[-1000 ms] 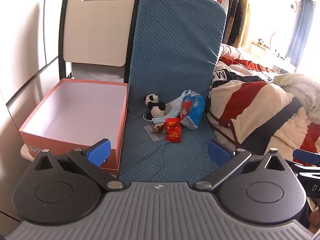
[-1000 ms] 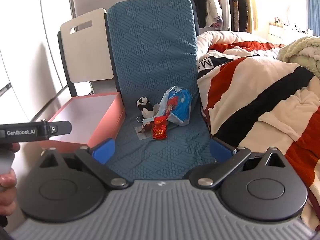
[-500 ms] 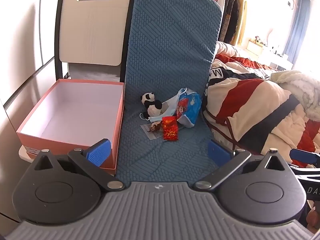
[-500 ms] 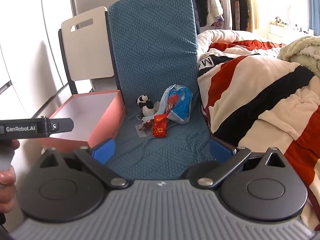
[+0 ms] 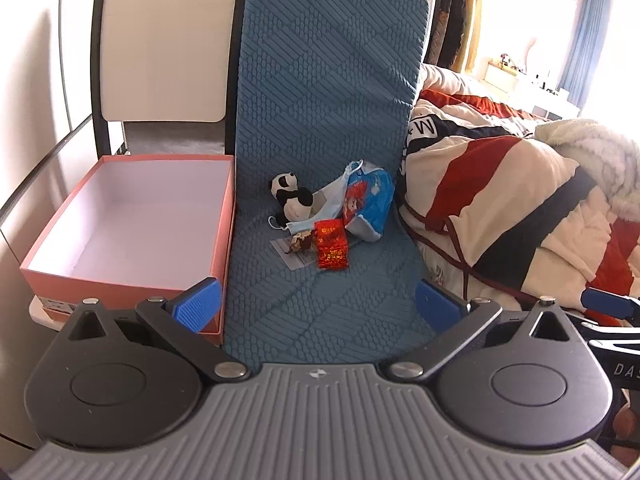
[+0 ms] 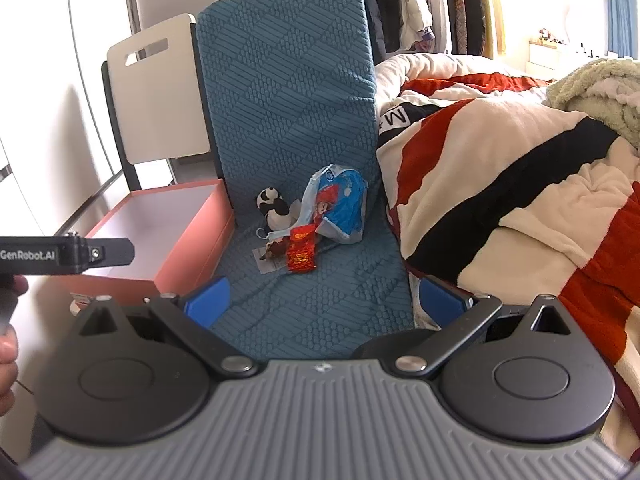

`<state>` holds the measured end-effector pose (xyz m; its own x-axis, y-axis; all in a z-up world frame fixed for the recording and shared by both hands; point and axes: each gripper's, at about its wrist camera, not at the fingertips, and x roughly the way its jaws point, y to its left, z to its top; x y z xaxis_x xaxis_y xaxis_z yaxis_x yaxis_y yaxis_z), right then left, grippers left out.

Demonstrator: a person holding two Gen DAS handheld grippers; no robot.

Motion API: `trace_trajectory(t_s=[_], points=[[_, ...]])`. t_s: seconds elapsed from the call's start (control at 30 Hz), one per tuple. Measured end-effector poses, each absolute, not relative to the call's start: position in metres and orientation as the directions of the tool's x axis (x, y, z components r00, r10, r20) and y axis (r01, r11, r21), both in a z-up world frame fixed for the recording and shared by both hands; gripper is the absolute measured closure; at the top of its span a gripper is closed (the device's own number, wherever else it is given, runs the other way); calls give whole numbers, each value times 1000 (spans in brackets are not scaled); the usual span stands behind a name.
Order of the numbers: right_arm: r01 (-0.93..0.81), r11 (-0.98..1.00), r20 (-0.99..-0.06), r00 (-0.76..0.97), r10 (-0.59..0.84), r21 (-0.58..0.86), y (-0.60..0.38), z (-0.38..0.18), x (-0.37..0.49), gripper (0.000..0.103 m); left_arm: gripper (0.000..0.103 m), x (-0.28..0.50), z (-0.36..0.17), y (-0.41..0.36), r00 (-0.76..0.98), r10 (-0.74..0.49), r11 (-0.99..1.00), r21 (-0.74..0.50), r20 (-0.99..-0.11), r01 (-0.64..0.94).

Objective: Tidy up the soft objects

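A small pile lies on the blue quilted chair seat: a panda plush, a blue printed bag, a light blue face mask, a red packet and a small clear snack packet. The same pile shows in the right wrist view, with the panda, the bag and the red packet. My left gripper is open and empty, short of the pile. My right gripper is open and empty, also short of it.
An open pink box with a pale inside sits on a white chair left of the blue chair; it also shows in the right wrist view. A striped red, black and cream duvet lies right. Clothes hang behind.
Both grippers have shifted slightly, and the pile and box sit a little differently in each view. Both stay open and empty.
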<state>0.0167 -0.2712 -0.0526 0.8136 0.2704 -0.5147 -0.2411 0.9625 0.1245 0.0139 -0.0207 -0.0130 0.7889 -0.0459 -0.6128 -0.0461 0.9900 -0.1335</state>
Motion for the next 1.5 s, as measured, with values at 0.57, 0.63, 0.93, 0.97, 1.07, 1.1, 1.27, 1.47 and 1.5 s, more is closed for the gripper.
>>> trace_trajectory(t_s=[0.57, 0.63, 0.93, 0.97, 1.07, 1.1, 1.27, 1.47, 1.5], points=[[-243, 960, -531, 800, 279, 138, -277, -82, 36, 0, 0, 35, -54, -21, 756, -28, 991, -118, -654, -65], [-240, 960, -536, 796, 279, 143, -278, -85, 36, 0, 0, 34, -56, -21, 753, -34, 991, -123, -657, -62], [-236, 961, -545, 792, 275, 142, -280, -90, 38, 0, 0, 37, -60, -23, 739, -41, 990, -125, -673, -59], [-236, 961, -546, 791, 275, 141, -280, -90, 38, 0, 0, 35, -60, -23, 743, -41, 989, -132, -668, -64], [-234, 961, -551, 788, 275, 145, -280, -92, 38, 0, 0, 30, -57, -24, 761, -39, 991, -125, -647, -56], [-234, 961, -551, 787, 277, 149, -280, -92, 38, 0, 0, 31, -57, -25, 758, -35, 991, -119, -651, -56], [-230, 962, -557, 784, 275, 151, -280, -96, 38, 0, 0, 31, -60, -25, 744, -35, 991, -120, -667, -61], [-224, 964, -562, 784, 264, 140, -280, -98, 36, 0, 0, 30, -65, -22, 739, -31, 991, -120, -673, -67], [-225, 964, -564, 782, 265, 141, -280, -99, 37, 0, 0, 31, -65, -21, 736, -35, 990, -122, -676, -66]])
